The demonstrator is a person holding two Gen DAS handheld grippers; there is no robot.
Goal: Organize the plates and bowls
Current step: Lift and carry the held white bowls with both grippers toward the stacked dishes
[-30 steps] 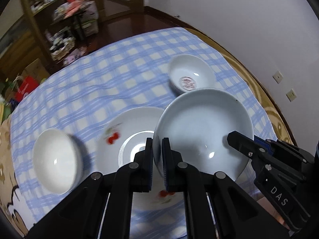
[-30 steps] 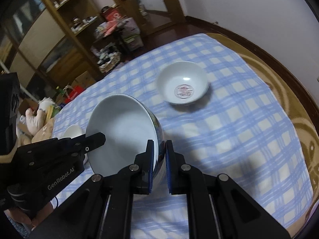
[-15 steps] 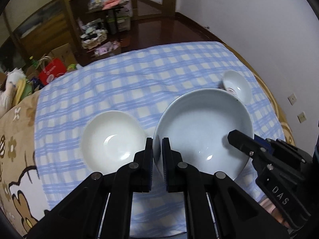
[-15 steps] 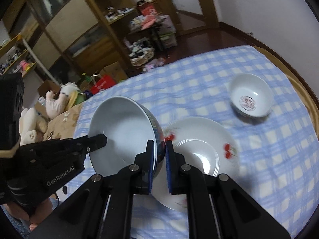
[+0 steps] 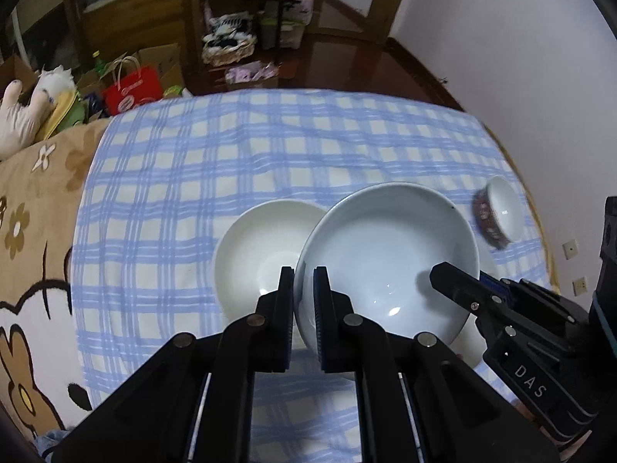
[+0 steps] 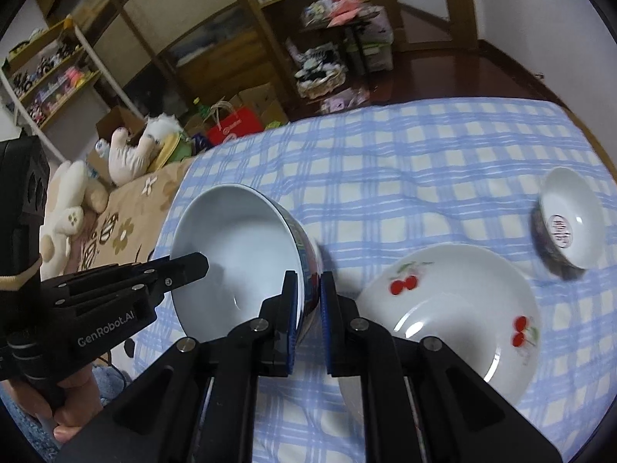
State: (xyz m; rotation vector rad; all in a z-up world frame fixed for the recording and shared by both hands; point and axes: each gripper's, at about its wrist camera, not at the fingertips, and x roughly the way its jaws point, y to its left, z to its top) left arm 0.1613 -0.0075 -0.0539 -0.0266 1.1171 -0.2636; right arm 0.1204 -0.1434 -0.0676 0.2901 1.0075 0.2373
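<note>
A large bowl (image 5: 385, 254), white inside and blue-patterned outside, hangs tilted above the table between both grippers. My left gripper (image 5: 304, 274) is shut on its left rim. My right gripper (image 6: 308, 276) is shut on the opposite rim of the same large bowl (image 6: 235, 247). A plain white bowl (image 5: 258, 250) sits on the cloth just left of and partly under the held bowl. Right of the held bowl lies a cherry-printed plate (image 6: 451, 308). Near the right edge a small bowl (image 6: 570, 223) with a red mark inside stands on the cloth.
A blue-check cloth (image 5: 231, 154) covers the round table, with a brown flowered cloth (image 5: 34, 208) at its left end. Plush toys (image 6: 127, 154), a red bag (image 5: 133, 88) and cluttered shelves (image 6: 339, 11) stand beyond the table. A white wall (image 5: 520, 58) runs close on the right.
Both grippers have carried the large bowl leftward across the table, away from the cherry plate and up to the plain white bowl. Both grips stayed shut.
</note>
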